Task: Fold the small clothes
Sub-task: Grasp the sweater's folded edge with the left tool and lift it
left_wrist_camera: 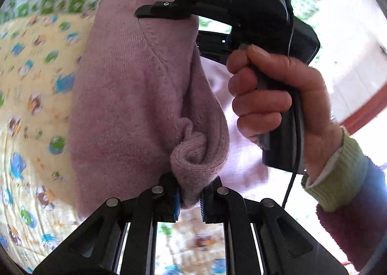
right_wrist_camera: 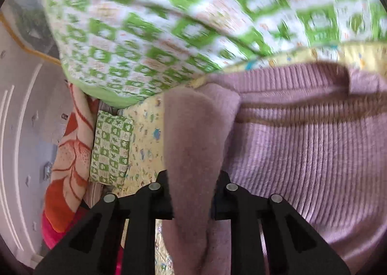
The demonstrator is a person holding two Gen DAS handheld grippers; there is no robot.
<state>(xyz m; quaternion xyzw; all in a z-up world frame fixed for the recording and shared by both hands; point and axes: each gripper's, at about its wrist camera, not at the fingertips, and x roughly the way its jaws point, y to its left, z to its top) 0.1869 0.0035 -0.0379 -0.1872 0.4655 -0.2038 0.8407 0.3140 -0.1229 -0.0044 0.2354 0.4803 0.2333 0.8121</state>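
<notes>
A small pink knitted sweater (left_wrist_camera: pixel 135 96) hangs in the air between my two grippers, above a yellow cartoon-print quilt (left_wrist_camera: pixel 26 86). My left gripper (left_wrist_camera: pixel 189 199) is shut on a bunched fold of the sweater. The right gripper (left_wrist_camera: pixel 167 12), held by a hand (left_wrist_camera: pixel 278 96), shows in the left wrist view pinching the sweater's upper edge. In the right wrist view my right gripper (right_wrist_camera: pixel 192 205) is shut on a flap of the sweater (right_wrist_camera: pixel 193 144), with its ribbed hem and brown stripe (right_wrist_camera: pixel 314 154) to the right.
A green-and-white checked blanket (right_wrist_camera: pixel 169 21) lies behind the quilt. A small checked pillow (right_wrist_camera: pixel 111 149) and an orange floral cloth (right_wrist_camera: pixel 70 166) lie at the left, beside a white panelled board (right_wrist_camera: pixel 19 130). A white wall and red sill (left_wrist_camera: pixel 358 115) stand at the right.
</notes>
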